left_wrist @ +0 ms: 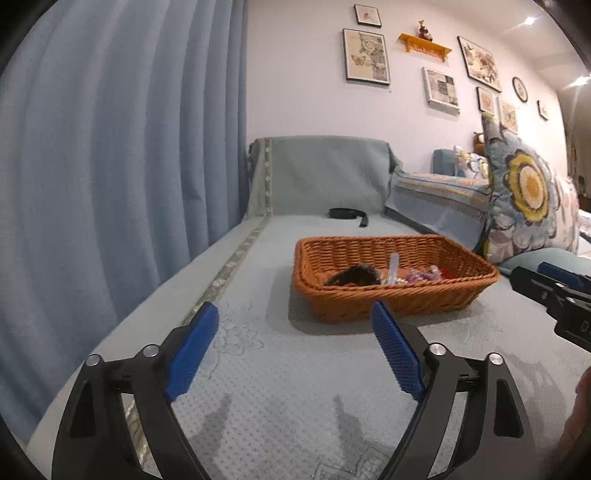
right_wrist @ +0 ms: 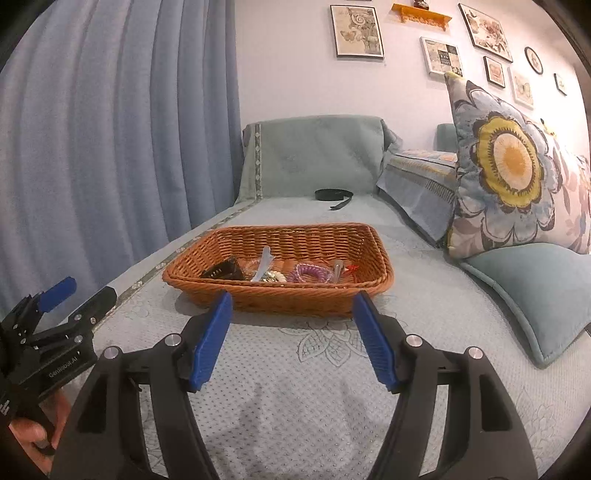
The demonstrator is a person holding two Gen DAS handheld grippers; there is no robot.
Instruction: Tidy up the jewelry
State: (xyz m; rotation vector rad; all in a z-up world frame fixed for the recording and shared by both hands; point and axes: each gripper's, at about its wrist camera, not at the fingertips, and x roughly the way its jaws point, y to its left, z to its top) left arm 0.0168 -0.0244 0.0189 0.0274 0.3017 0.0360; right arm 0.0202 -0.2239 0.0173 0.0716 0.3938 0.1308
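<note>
1. Woven orange-brown wicker forms the shallow rectangular basket (right_wrist: 277, 266), which sits on the pale grey-green dotted sofa cover (right_wrist: 295, 369), ahead of both grippers and apart from them.
2. Jewelry and hair things lie loose on the basket floor: a dark brown hair claw (right_wrist: 223, 272) at the left, a clear plastic clip (right_wrist: 263, 264) standing tilted beside it, a small cluster of pale beads (right_wrist: 273, 276), a purple coiled hair tie (right_wrist: 310, 274) and a small red piece (right_wrist: 352, 267) near the right wall. The finer pieces are too small to tell apart.
3. The right gripper (right_wrist: 291, 317), black with blue ribbed pads, holds its jaws apart with nothing between them; its tips hover just short of the basket's near wall.
4. The left gripper (left_wrist: 293, 325), of the same make, has its jaws spread wide and empty; the basket lies ahead and to the right of its tips.
5. In the right wrist view the left gripper shows at the lower left edge, held by a hand (right_wrist: 33, 432); white lettering on its black body reads "GenRobot.AI".
6. A black strap (right_wrist: 334, 195) lies coiled farther back on the cover, well apart from the basket.
7. A large floral cushion with a yellow-centred flower (right_wrist: 506, 166) leans at the right, with a plain teal cushion (right_wrist: 535, 295) lying below it.
8. Blue pleated curtains (right_wrist: 110, 129) hang at the left.
9. Framed pictures (right_wrist: 356, 31) and a small yellow wall shelf (right_wrist: 421, 16) are on the pale wall; no writing on them is legible.
</note>
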